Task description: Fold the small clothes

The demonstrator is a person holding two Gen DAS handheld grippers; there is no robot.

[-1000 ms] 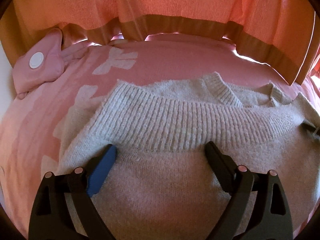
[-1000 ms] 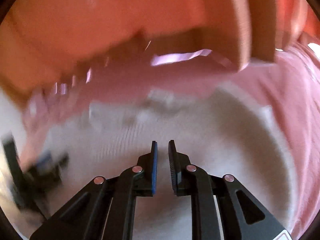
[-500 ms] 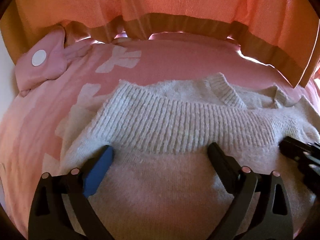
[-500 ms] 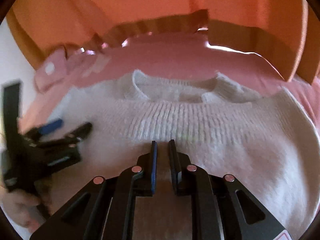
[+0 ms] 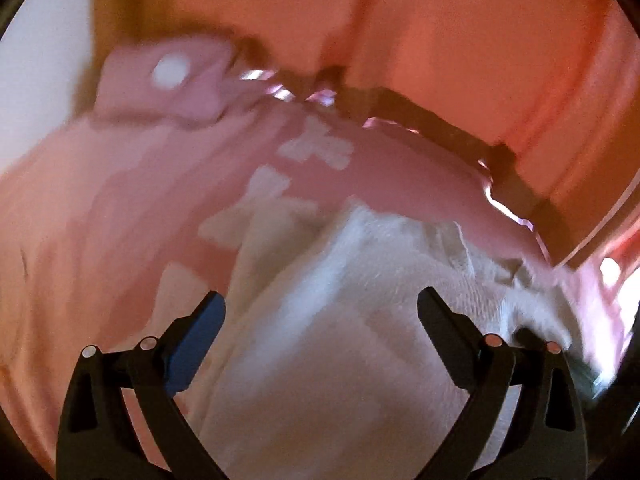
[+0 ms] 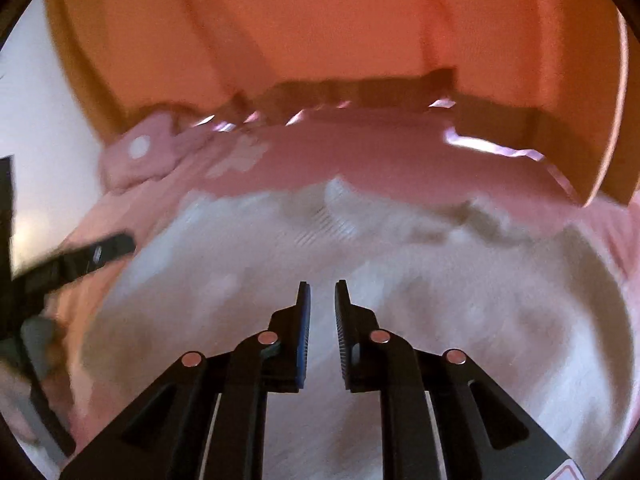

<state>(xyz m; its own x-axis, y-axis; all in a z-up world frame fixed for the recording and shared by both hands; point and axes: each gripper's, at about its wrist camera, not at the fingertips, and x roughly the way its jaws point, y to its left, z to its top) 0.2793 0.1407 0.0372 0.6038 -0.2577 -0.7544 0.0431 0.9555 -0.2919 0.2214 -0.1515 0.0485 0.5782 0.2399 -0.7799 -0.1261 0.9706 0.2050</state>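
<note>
A folded cream knit sweater (image 5: 340, 320) lies on the pink bedspread (image 5: 100, 220); it also fills the lower part of the right wrist view (image 6: 400, 260). My left gripper (image 5: 320, 304) is open and empty, its jaws wide apart over the sweater's left part. My right gripper (image 6: 322, 292) hangs over the sweater's middle with its jaws nearly together, a narrow gap between them, holding nothing. The left gripper also shows at the left edge of the right wrist view (image 6: 92, 252). Both views are blurred by motion.
A pink pillow (image 5: 168, 76) with a white dot lies at the far left of the bed, also seen in the right wrist view (image 6: 140, 152). Orange curtains (image 6: 320, 32) hang behind the bed. A white wall (image 6: 36, 120) is on the left.
Both views have swung and blurred. The left gripper has shifted left, so the sweater now sits right of centre. The right gripper's jaws have parted a little.
</note>
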